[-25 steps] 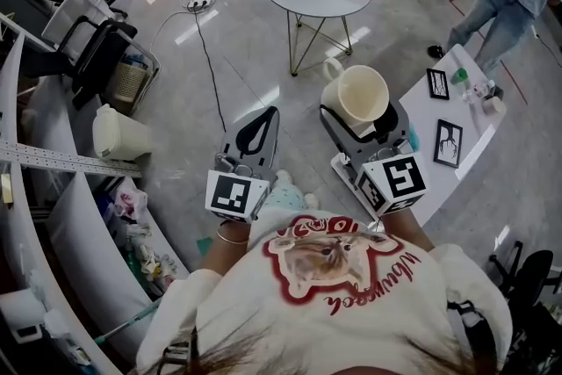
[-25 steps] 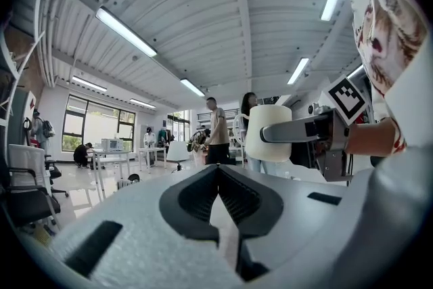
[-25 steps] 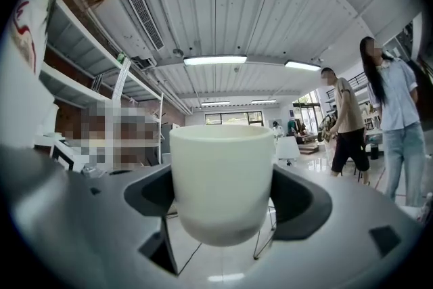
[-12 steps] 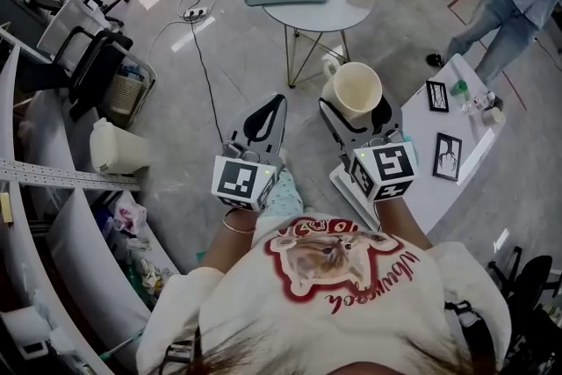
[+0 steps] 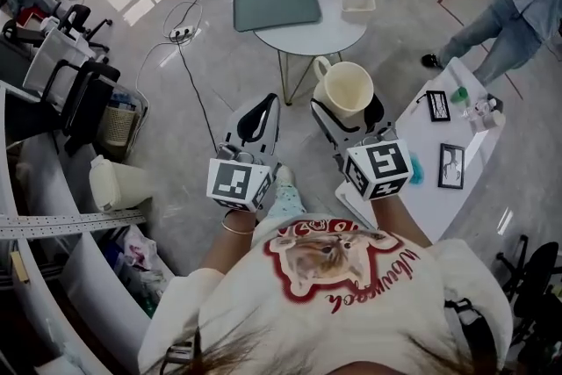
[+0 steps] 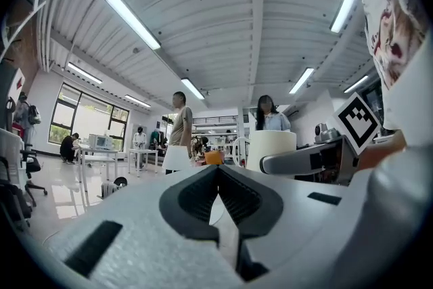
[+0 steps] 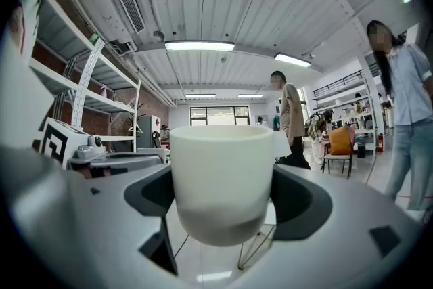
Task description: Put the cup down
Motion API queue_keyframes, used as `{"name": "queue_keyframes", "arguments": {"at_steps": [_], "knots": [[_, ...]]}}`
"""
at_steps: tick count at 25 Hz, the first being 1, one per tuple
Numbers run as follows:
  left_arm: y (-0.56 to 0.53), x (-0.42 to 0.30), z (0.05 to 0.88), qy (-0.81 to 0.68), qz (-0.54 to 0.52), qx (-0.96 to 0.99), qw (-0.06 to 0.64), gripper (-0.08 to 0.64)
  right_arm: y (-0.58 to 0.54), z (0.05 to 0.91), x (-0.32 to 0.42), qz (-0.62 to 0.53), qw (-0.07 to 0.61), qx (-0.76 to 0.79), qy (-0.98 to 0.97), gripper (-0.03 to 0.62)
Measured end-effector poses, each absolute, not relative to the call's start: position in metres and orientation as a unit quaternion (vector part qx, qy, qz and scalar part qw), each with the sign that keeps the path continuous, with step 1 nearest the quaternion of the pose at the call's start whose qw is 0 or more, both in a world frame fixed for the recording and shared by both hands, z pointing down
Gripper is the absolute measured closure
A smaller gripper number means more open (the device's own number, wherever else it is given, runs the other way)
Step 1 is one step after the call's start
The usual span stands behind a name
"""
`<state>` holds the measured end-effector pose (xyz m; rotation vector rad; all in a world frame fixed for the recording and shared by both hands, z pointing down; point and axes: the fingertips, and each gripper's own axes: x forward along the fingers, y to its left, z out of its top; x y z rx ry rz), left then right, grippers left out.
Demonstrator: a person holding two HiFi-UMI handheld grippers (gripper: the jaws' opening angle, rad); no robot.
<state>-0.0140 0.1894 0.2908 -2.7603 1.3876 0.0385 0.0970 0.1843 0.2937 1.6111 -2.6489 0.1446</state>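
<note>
Closest to the head camera: a white shirt point(image 5: 334, 294) with a red print, and both forearms stretched forward.
Marker cubes: one on each tool, the left marker cube point(image 5: 237, 183) and the right marker cube point(image 5: 378, 169), just ahead of the shirt.
Left tongs point(image 5: 268, 104) point(image 6: 218, 171): pads pressed together at the tips with nothing between them. They are held in the air over the floor, just beside the right tongs.
Right tongs point(image 5: 347, 105) point(image 7: 220, 194): jaws spread to the width of the cup and clamped on its two sides.
Cup point(image 5: 344, 89) point(image 7: 220, 172): cream, upright, mouth up, and bare inside as far as the head view shows. Its handle is turned away from the person. It hangs in the air in the right tongs, touching no tabletop, between the white tabletop and the round tabletop.
White tabletop point(image 5: 430, 155): to the right of the cup, carrying two black-framed pictures, the near picture point(image 5: 451, 165) and the far picture point(image 5: 437, 105).
Floor point(image 5: 211, 123): grey and glossy. A pale jug point(image 5: 114, 183) stands at the left and a dark cable point(image 5: 195, 97) runs across the floor.
Round tabletop point(image 5: 332, 24): beyond the cup, on thin gold legs. A grey-green tray point(image 5: 275, 6) lies on it, with a small white box point(image 5: 358, 3) to the tray's right, apart from it.
Farthest: a bystander point(image 5: 496, 9) in jeans at the top right.
</note>
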Motion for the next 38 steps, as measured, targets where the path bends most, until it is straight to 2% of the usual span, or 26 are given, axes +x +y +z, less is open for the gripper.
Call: {"name": "queue_keyframes", "arguments": {"at_steps": [17, 38], "knots": [[0.048, -0.065, 0.282, 0.419, 0.015, -0.907, 0.031, 0.545, 0.054, 0.28, 0.042, 0.04, 0.01, 0.538, -0.842, 0.198], [-0.022, -0.083, 0.292, 0.419, 0.023, -0.908, 0.014, 0.545, -0.013, 0.288, 0.027, 0.051, 0.005, 0.542, -0.838, 0.198]]}}
